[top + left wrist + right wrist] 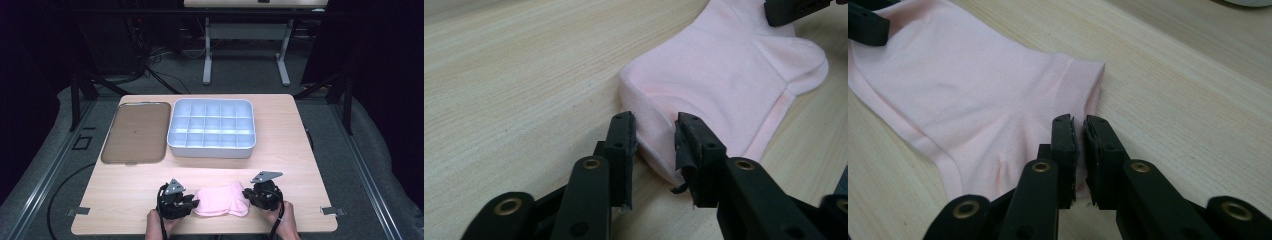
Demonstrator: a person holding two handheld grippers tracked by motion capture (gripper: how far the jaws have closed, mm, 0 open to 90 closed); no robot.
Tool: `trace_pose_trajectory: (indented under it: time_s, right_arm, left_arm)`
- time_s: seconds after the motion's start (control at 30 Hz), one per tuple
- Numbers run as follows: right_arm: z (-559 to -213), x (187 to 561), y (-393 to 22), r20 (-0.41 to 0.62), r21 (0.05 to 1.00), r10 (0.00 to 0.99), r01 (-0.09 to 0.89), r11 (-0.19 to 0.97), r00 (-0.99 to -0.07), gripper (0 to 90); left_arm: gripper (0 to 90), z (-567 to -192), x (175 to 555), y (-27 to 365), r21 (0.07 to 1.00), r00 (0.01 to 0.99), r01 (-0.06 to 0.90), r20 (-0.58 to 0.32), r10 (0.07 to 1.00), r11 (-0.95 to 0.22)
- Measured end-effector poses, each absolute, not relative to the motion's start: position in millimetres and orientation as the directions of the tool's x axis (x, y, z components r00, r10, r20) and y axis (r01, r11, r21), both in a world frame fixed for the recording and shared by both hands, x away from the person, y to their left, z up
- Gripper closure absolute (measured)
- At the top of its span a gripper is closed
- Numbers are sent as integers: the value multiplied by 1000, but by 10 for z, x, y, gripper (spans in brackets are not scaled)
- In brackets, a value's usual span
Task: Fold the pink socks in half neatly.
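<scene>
Pink sock [222, 201]: soft fine-knit fabric, flat, with a ribbed band along one edge and a rounded bulge at the other end. It lies on the near edge of the desk [200, 170], pale wood-grain laminate, matte.

Your left gripper [654, 131] sits at the sock's left end. Its black fingers [621, 145] stand narrow, a fold of the sock's edge bunched between them; whether the pads press on it is hard to tell. One pad looks frayed, a strip curling loose.

Your right gripper [1080, 131] sits at the sock's right end, fingers [1064, 150] almost together, pinching the cuff corner; the cloth inside the gap is hidden.

Beyond the sock: a white plastic organiser box [212, 127] with a grid of compartments, and left of that a flat brownish lid [136, 132], rounded corners.

Your hands [287, 225] are cut off by the bottom edge.
</scene>
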State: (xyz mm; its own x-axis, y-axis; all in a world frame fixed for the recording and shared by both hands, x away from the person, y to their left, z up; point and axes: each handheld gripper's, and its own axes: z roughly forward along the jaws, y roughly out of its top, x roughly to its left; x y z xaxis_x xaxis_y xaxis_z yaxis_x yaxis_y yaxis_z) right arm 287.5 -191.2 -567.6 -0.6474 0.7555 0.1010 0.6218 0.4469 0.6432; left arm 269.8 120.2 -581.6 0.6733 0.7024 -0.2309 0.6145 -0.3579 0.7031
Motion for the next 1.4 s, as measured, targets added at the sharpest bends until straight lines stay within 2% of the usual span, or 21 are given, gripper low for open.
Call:
trace_pose_trajectory:
  time_s: [0.13, 0.33, 1.4]
  right_arm:
    - [-5673, 2870, -1899, 98, 646, 755, 618, 448, -649, 850]
    - [-5651, 2844, -1904, 99, 646, 757, 621, 445, -646, 850]
    - [-5263, 2704, -1779, 103, 690, 727, 575, 439, -678, 851]
  left_arm:
    - [784, -5845, 2673, 1218, 717, 673, 608, -239, 700, -340]
    - [809, -5899, 2662, 1275, 737, 669, 608, -276, 690, -294]
    - [827, -5926, 2663, 1289, 750, 670, 601, -283, 686, -277]
